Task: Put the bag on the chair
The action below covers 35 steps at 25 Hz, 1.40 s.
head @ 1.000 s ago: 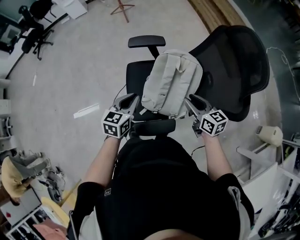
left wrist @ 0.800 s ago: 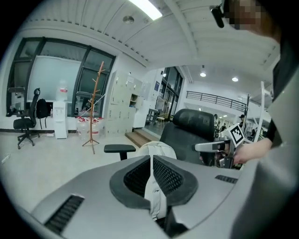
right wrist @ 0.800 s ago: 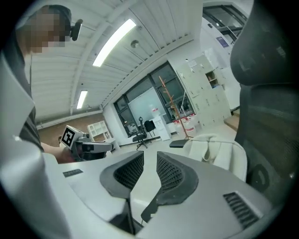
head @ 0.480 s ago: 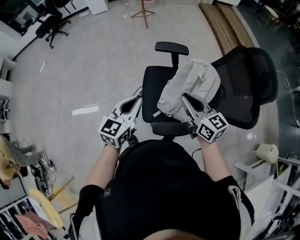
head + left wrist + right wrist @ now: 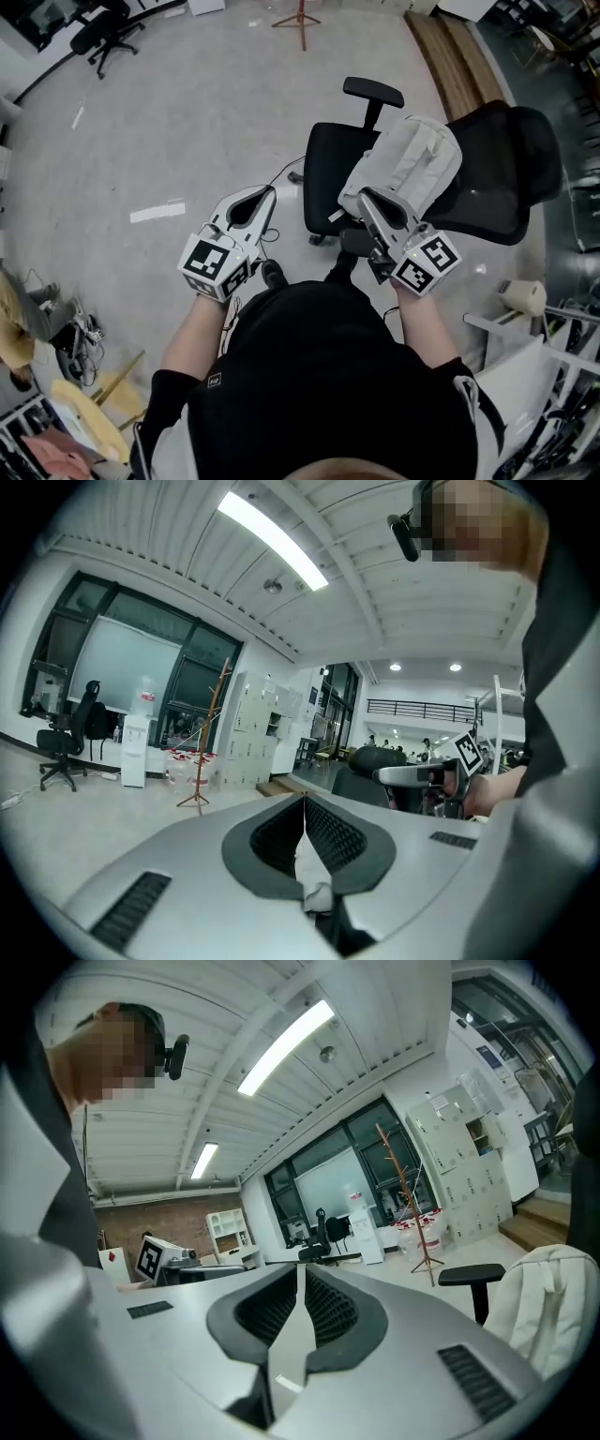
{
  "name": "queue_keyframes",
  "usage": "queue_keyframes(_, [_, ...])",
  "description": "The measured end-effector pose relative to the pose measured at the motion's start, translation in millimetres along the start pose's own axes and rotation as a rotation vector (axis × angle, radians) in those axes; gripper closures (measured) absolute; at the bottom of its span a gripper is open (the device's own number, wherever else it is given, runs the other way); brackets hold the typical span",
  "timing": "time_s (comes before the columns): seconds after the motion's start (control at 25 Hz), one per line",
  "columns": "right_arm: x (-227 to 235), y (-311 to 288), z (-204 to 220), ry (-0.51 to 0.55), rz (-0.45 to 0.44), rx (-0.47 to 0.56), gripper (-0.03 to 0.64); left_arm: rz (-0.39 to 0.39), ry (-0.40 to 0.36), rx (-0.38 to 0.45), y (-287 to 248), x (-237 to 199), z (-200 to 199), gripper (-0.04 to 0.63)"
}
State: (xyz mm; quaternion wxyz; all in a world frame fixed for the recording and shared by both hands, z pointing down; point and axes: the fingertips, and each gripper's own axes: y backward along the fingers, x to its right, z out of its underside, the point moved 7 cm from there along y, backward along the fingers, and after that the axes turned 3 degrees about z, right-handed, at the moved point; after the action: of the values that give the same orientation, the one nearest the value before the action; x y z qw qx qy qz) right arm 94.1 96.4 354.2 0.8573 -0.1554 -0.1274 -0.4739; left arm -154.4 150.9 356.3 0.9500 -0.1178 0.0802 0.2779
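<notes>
The pale grey bag [image 5: 403,173] lies on the black office chair [image 5: 328,169], leaning on its mesh backrest [image 5: 506,178]. Neither gripper touches it. My left gripper [image 5: 270,190] hangs over the floor left of the chair, shut and empty; the left gripper view shows its jaws [image 5: 303,797] meeting. My right gripper [image 5: 361,194] hovers just short of the bag's near edge. Its jaws have just been closing with nothing between them, and they meet at the tip [image 5: 300,1267]. The right gripper view has the bag [image 5: 553,1297] at its right edge.
An armrest [image 5: 373,92] sticks up on the chair's far side. A wooden coat stand [image 5: 300,14] and another office chair [image 5: 103,33] stand far off. A white strip [image 5: 157,212] lies on the floor. White shelving [image 5: 525,366] crowds the right, clutter the lower left.
Both grippers have drawn back from the bag's sides toward me and risen. The right jaws have gone from wide to closed. The bag stays on the chair.
</notes>
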Motion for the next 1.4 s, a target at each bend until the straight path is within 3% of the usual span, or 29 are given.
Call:
queue_keyframes(0.12, [-19,-5,0,-0.004,0.030,0.013,0.569,0.046,0.004,0.005,10,-10,-4,0.577])
queue_keyframes(0.28, [-29,10,-5,0.045,0.065,0.026,0.572,0.072,-0.049,0.013,9,1,-12,0.577])
queue_keyframes(0.52, [-32,67,-25,0.084,0.103,0.086,0.577,0.068,-0.017,0.055,15,41,-32,0.577])
queue_keyframes(0.68, [-17,133,-38,0.089,0.162,0.145,0.581,0.061,-0.125,0.091,-1,93,-50,0.577])
queue_keyframes(0.76, [-8,167,-40,0.109,0.189,0.160,0.586,0.089,-0.135,0.108,-15,122,-53,0.577])
queue_keyframes(0.84, [-1,198,-40,0.126,0.198,0.170,0.587,0.084,-0.114,0.097,-26,142,-48,0.577])
queue_keyframes(1.0, [7,241,-33,0.097,0.184,0.200,0.588,0.000,-0.063,0.033,-29,170,-36,0.577])
queue_keyframes(1.2, [10,256,-3,0.010,0.165,0.173,0.588,-0.038,-0.112,-0.011,-28,197,-20,0.577])
queue_keyframes(1.4, [-5,250,-13,0.050,0.183,0.221,0.588,0.002,-0.167,-0.002,-26,199,-20,0.577])
